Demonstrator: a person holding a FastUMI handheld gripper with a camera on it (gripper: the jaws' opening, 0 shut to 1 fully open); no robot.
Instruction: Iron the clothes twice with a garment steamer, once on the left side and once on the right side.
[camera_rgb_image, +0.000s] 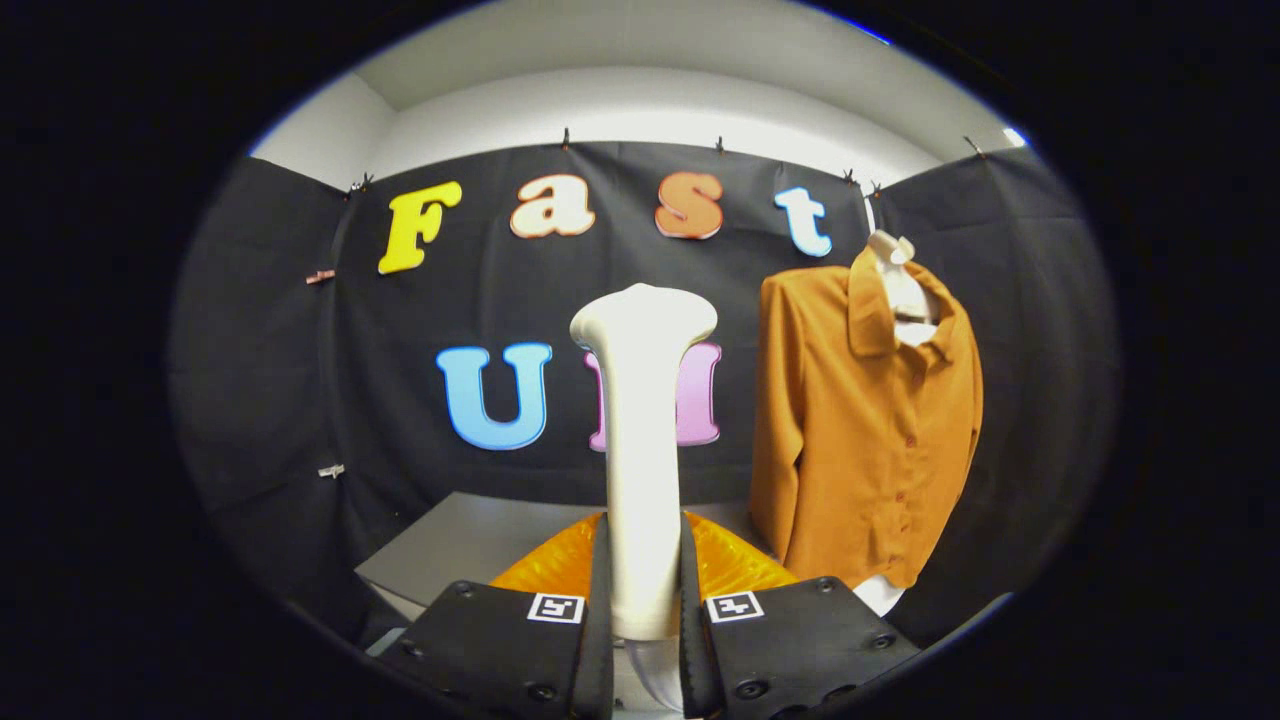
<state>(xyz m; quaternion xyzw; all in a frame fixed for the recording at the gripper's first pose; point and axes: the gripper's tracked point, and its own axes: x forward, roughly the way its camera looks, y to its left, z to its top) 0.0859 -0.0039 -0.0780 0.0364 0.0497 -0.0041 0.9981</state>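
Steamer (642, 420) upright, pinched between fingers (600, 590); shirt (865, 430) hangs beyond, to right.

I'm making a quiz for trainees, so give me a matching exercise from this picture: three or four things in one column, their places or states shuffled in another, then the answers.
Things:
1. steamer
2. shirt
3. table
4. hand-held gripper

Places or states:
A. hangs to the right of the steamer
B. shut on the steamer's handle
C. stands upright between the fingers
D. lies low beyond the fingers, before the black cloth

Pairs: 1-C, 2-A, 3-D, 4-B
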